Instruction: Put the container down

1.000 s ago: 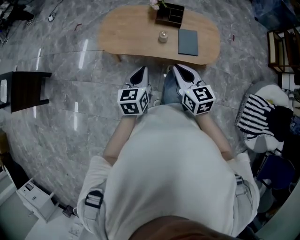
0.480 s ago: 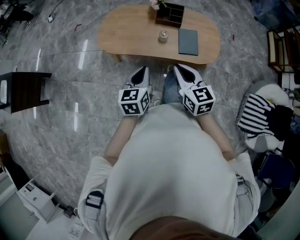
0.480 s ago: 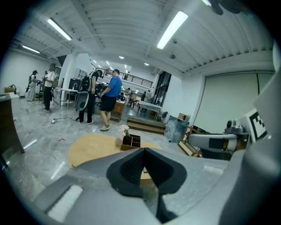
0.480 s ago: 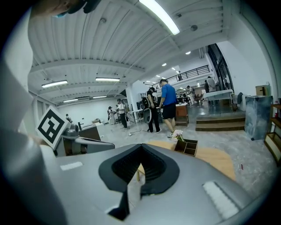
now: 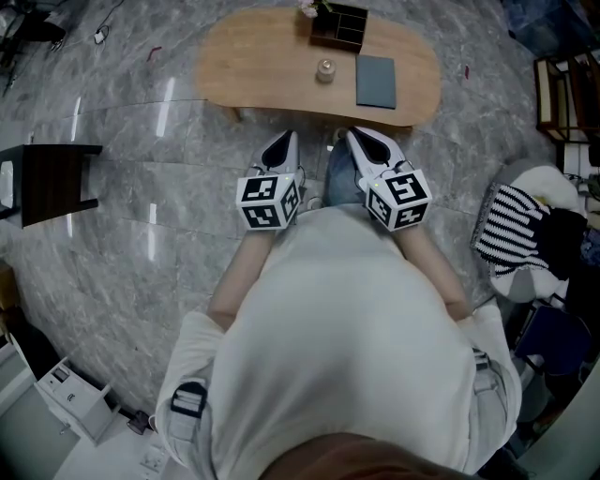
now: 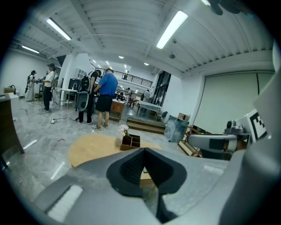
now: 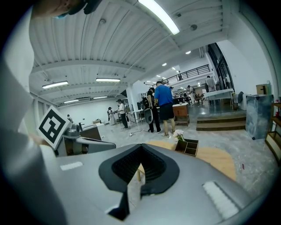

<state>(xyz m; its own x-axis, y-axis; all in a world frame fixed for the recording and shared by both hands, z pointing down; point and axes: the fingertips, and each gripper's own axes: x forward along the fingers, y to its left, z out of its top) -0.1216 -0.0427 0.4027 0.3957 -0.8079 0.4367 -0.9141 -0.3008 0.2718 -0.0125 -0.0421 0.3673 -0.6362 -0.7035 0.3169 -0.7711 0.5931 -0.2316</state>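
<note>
Currently the container (image 5: 325,71), likely the small jar, is already sitting mid-table (image 5: 253,66), while left gripper (image 5: 281,141) and right gripper (image 5: 359,137) are hanging just short of the table's near edge, jaws closed and empty, so backing off cleanly looks better than regrasping.

Hardly any shift - just a small drift in head view. Sitting a touch higher in frame now: oval light-wood table (image 5: 262,66), w/ small glass jar (image 5: 324,70), flat grey notebook (image 5: 375,82) & dark wooden compartment box (image 5: 339,26) on it. Same tiny rise for black-and-white striped cloth (image 5: 511,230) at right. Crept slightly up and left too - white right gripper (image 5: 359,137) w/ its marker cube.
</note>
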